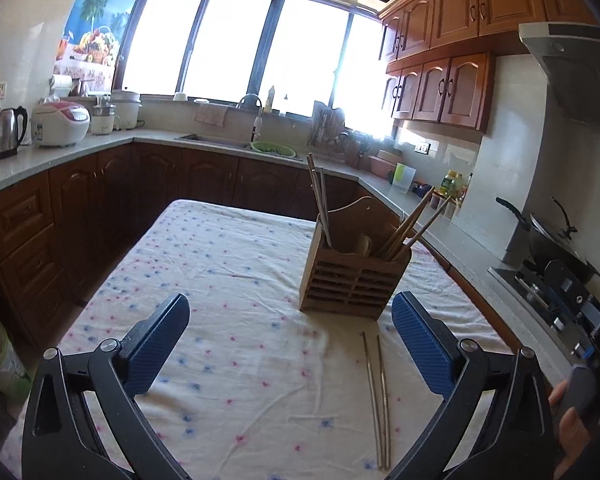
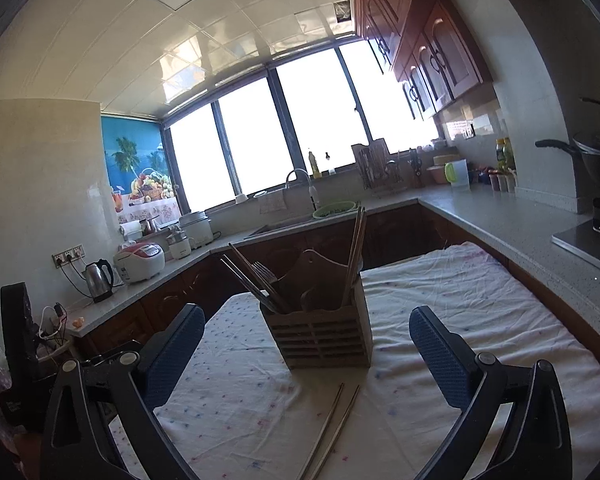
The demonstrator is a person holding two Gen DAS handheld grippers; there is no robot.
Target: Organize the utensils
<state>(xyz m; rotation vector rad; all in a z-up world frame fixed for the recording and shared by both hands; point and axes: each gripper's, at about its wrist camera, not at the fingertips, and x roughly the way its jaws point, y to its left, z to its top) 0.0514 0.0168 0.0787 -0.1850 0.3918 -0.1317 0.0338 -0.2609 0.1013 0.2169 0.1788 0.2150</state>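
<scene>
While both grippers, left [image 1: 290, 344] and right [image 2: 306, 354], hover agape and empty, two metal chopsticks [image 1: 378, 400] lie on the tablecloth [image 1: 220, 280] before the wooden utensil holder [image 1: 350, 280]; next probably comes pinching them together.

A steel kettle [image 1: 8, 130] stands beside a white rice cooker [image 1: 60, 122] on the grey counter [image 1: 80, 148]. A green colander [image 1: 270, 147] sits at the sink, under the faucet [image 1: 252, 104]. A dark wok [image 1: 552, 236] rests on the stove.
</scene>
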